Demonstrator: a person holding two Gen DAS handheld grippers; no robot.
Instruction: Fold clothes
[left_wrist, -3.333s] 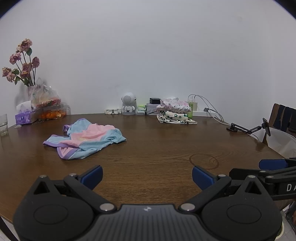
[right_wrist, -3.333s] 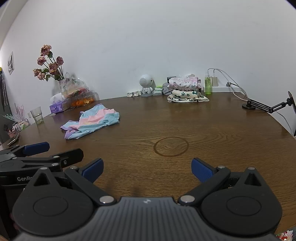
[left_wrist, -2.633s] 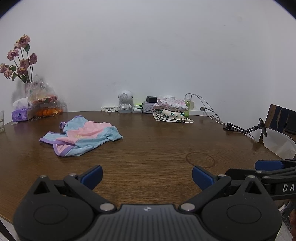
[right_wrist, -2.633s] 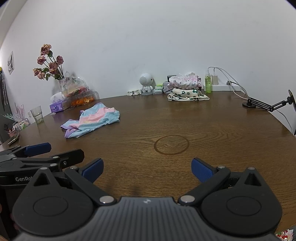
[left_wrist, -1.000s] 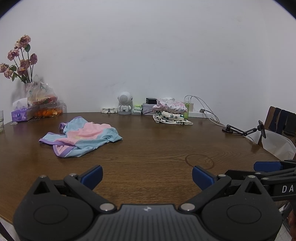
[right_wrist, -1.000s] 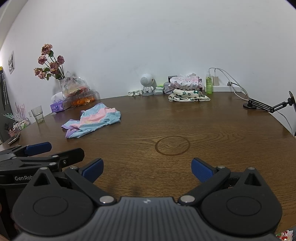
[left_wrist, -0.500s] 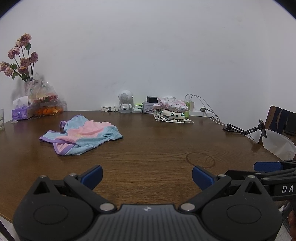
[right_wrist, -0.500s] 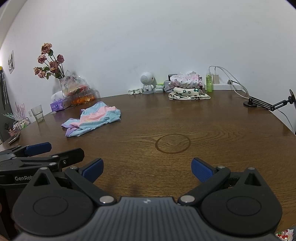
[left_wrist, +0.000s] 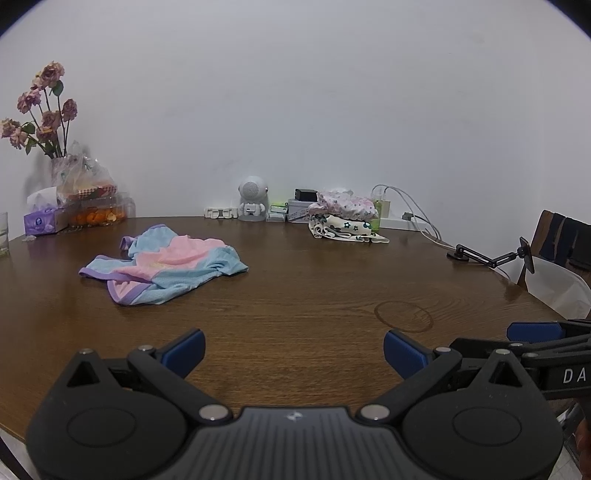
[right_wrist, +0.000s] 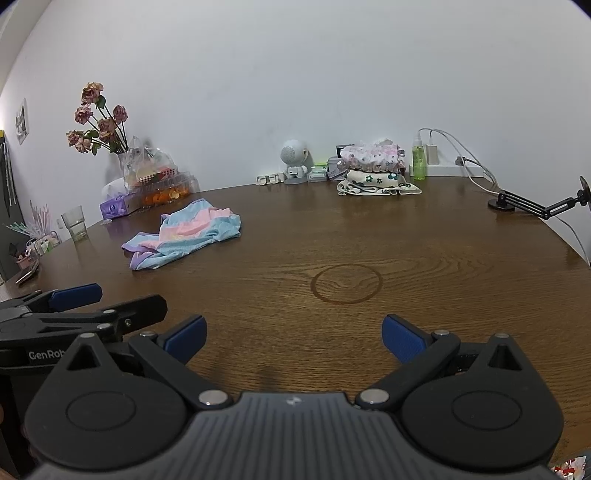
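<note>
Tabletop (left_wrist: 295, 306) of dark brown wood fills both wrist views, round at its far edge and set against a white wall. Left hand-held gripper (left_wrist: 293, 350) hangs low over the near edge with its blue-padded fingers spread wide and nothing between them. Right hand-held gripper (right_wrist: 293, 338) sits just beside it, likewise wide open and empty over bare wood.

Crumpled pink, light-blue and purple garment (left_wrist: 164, 266) lies unfolded on the wood at about 11 o'clock from the left hand-held gripper, well apart from both tools. At 12 to 1 o'clock, by the wall, sits a small stack of folded clothes (left_wrist: 345, 218), floral piece on top. A white round speaker (left_wrist: 252, 197) stands just left of that stack. At 10 o'clock are a vase of pink flowers (left_wrist: 40, 110) and a purple tissue box (left_wrist: 42, 221). A faint ring mark (right_wrist: 346, 282) shows on the wood ahead of the right hand-held gripper.
</note>
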